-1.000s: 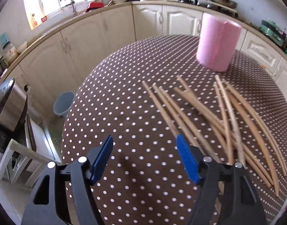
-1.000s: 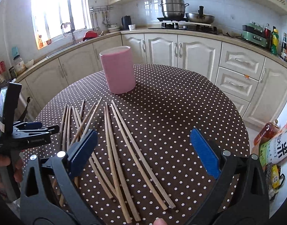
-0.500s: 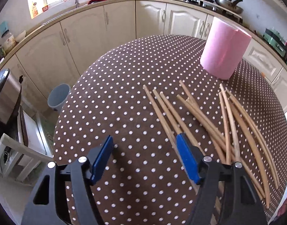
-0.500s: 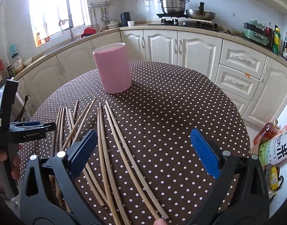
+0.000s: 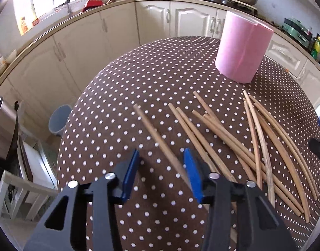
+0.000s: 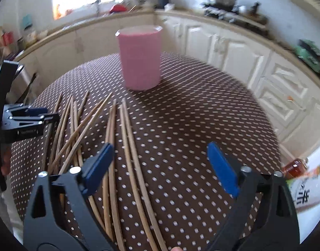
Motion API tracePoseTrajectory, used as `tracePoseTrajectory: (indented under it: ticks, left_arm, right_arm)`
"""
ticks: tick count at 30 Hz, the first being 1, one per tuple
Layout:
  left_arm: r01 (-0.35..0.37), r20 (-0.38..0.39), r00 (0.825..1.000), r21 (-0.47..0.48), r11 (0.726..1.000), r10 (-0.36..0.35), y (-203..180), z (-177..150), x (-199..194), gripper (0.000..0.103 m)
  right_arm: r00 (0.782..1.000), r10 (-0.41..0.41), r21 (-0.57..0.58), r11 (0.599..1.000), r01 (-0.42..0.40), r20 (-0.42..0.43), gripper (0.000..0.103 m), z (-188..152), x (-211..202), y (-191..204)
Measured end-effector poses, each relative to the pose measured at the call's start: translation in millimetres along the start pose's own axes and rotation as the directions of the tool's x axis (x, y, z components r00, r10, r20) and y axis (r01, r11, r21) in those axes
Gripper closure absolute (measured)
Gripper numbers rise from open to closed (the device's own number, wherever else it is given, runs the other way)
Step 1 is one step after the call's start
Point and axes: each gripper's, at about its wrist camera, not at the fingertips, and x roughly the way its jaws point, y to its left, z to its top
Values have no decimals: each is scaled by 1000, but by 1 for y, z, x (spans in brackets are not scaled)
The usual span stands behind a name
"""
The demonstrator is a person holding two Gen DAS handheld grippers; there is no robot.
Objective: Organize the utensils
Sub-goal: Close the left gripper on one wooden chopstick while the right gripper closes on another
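Observation:
Several wooden chopsticks (image 5: 233, 138) lie scattered on the brown polka-dot table (image 5: 139, 87); they also show in the right wrist view (image 6: 118, 138). A tall pink holder (image 5: 242, 47) stands upright behind them, and shows in the right wrist view (image 6: 140, 59). My left gripper (image 5: 162, 173) is open, its jaws narrowed around the leftmost chopstick (image 5: 158, 140), not touching it. My right gripper (image 6: 162, 167) is wide open and empty above the right-hand chopsticks. The left gripper also shows at the left edge of the right wrist view (image 6: 34, 115).
Cream kitchen cabinets (image 5: 109, 33) curve round behind the table. A grey bin (image 5: 58, 120) stands on the floor to the left. A bottle (image 6: 295, 167) and a printed package (image 6: 306, 192) sit off the table's right edge.
My left gripper has moved right and forward over the leftmost chopstick and its jaws have narrowed. My right gripper has moved forward and left toward the chopsticks, still wide open.

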Motion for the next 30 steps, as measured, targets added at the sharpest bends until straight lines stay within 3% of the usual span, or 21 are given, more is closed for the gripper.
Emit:
tracePoseTrajectory:
  ticks: [3, 8, 10, 14, 18, 20, 22, 26, 30]
  left_arm:
    - [25, -4, 1000, 36, 999, -25, -2, 7, 1, 82]
    - [49, -14, 999, 77, 996, -48, -12, 16, 2, 91]
    - [72, -26, 997, 81, 994, -71, -11, 17, 4, 94]
    - [85, -60, 995, 85, 993, -80, -13, 29, 10, 96]
    - [86, -86, 993, 93, 992, -78, -14, 41, 16, 96]
    - [86, -106, 992, 101, 991, -75, -14, 49, 19, 96]
    - [99, -119, 989, 91, 991, -88, -11, 54, 23, 96]
    - [127, -126, 985, 71, 989, -117, -3, 63, 26, 97]
    - [133, -74, 989, 57, 989, -129, 8, 69, 6, 97]
  right_arm:
    - [994, 62, -29, 997, -65, -85, 45, 11, 20, -1]
    - [976, 100, -85, 989, -118, -195, 54, 17, 42, 5]
    - [969, 112, -100, 986, -137, -219, 69, 21, 45, 6]
    - [939, 135, -133, 974, -185, -317, 71, 36, 57, 14]
    - [914, 68, -200, 967, -159, -399, 72, 49, 73, 32]
    - [910, 47, -225, 962, -152, -411, 75, 54, 77, 40]
    - [906, 49, -225, 962, -156, -419, 93, 60, 83, 48]
    - [915, 34, -222, 966, -134, -401, 96, 67, 87, 58]
    - [940, 75, -150, 980, -131, -332, 96, 66, 68, 42]
